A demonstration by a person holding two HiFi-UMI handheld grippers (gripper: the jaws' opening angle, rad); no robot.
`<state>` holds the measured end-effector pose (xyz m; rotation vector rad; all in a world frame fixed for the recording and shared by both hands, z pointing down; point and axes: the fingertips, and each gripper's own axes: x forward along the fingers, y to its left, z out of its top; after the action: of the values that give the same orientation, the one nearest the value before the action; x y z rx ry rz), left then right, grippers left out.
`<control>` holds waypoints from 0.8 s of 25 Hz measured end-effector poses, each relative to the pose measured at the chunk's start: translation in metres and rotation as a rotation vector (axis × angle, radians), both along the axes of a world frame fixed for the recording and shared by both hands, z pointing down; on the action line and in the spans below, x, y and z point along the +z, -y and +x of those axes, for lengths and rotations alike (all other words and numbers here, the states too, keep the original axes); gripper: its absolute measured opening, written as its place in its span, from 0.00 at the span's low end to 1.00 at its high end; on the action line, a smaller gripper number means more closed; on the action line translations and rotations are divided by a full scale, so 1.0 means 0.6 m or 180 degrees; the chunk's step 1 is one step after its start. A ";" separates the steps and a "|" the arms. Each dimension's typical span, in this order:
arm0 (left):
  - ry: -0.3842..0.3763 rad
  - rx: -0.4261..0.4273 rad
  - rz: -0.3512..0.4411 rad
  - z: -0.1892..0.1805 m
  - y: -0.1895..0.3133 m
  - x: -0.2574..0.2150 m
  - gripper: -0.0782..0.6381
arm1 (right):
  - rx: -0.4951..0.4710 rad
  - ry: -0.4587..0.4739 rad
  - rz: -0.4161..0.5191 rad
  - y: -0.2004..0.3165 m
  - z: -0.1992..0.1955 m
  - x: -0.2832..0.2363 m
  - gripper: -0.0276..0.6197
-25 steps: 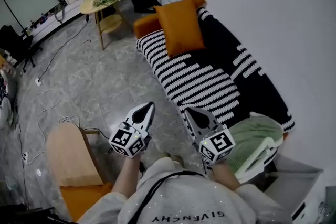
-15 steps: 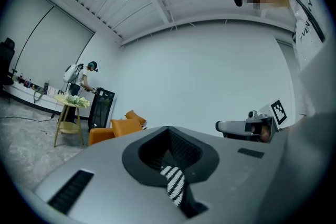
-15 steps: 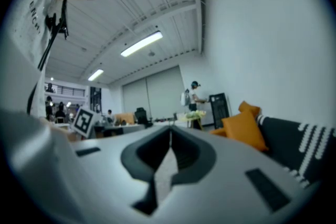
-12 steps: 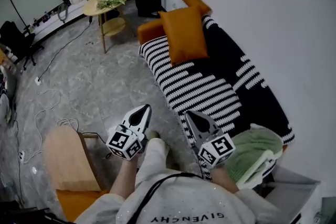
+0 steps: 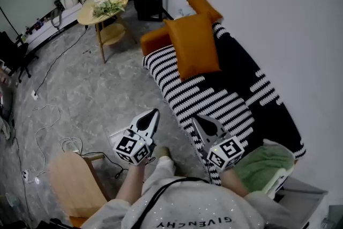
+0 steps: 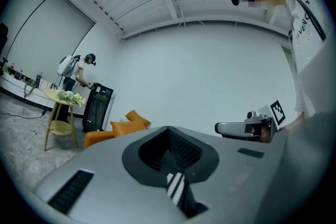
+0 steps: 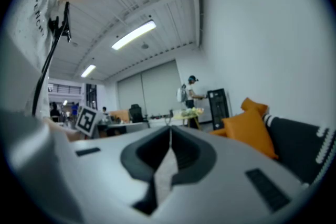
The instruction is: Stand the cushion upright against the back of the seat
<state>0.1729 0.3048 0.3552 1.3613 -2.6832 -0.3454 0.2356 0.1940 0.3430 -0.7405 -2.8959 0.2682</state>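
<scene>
Nearer striped sofa (image 5: 214, 96) than before, left claw (image 5: 153, 113) and right claw (image 5: 197, 118) clenched empty, orange cushion (image 5: 193, 46) on its seat, greens (image 5: 107, 6) on round surface (image 5: 87, 12).

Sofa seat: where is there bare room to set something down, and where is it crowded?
Bare: the striped seat between the large orange cushion and the green blanket. Crowded: the far end, where that cushion lies with a smaller cushion behind it, and the near end under the blanket.

We look steeply down from the head on the sofa (image 5: 214, 99). Cameras on the left tongs (image 5: 154, 112) and right tongs (image 5: 196, 118) look level along their jaws; all share the far cushion (image 5: 194, 48).
</scene>
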 end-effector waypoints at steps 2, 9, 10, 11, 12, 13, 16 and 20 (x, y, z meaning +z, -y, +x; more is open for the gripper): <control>0.0002 0.0006 0.0003 -0.043 -0.011 -0.002 0.14 | 0.0007 -0.0003 -0.0022 -0.010 -0.046 -0.001 0.07; -0.0026 -0.0046 -0.0010 -0.160 -0.063 0.005 0.14 | -0.0067 -0.0027 -0.0048 -0.067 -0.166 0.006 0.07; -0.0025 -0.0051 -0.0016 -0.171 -0.070 0.008 0.14 | -0.0070 -0.0019 -0.0052 -0.072 -0.179 0.006 0.07; -0.0022 -0.0058 -0.0021 -0.183 -0.076 0.010 0.14 | -0.0068 -0.0009 -0.0054 -0.076 -0.192 0.008 0.07; -0.0020 -0.0070 -0.0026 -0.195 -0.082 0.012 0.14 | -0.0064 0.0002 -0.0054 -0.078 -0.205 0.012 0.07; -0.0020 -0.0085 -0.0033 -0.207 -0.088 0.014 0.14 | -0.0059 0.0007 -0.0056 -0.080 -0.217 0.016 0.07; -0.0057 -0.0124 -0.0065 -0.236 -0.103 0.024 0.14 | -0.0036 -0.0036 -0.0069 -0.080 -0.244 0.026 0.07; -0.0145 -0.0165 -0.0041 -0.268 -0.111 0.040 0.14 | 0.0018 -0.0099 -0.0092 -0.071 -0.275 0.032 0.07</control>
<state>0.0118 0.3711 0.3791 1.2664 -2.6827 -0.3592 0.0708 0.2365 0.3620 -0.7263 -2.8711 0.3201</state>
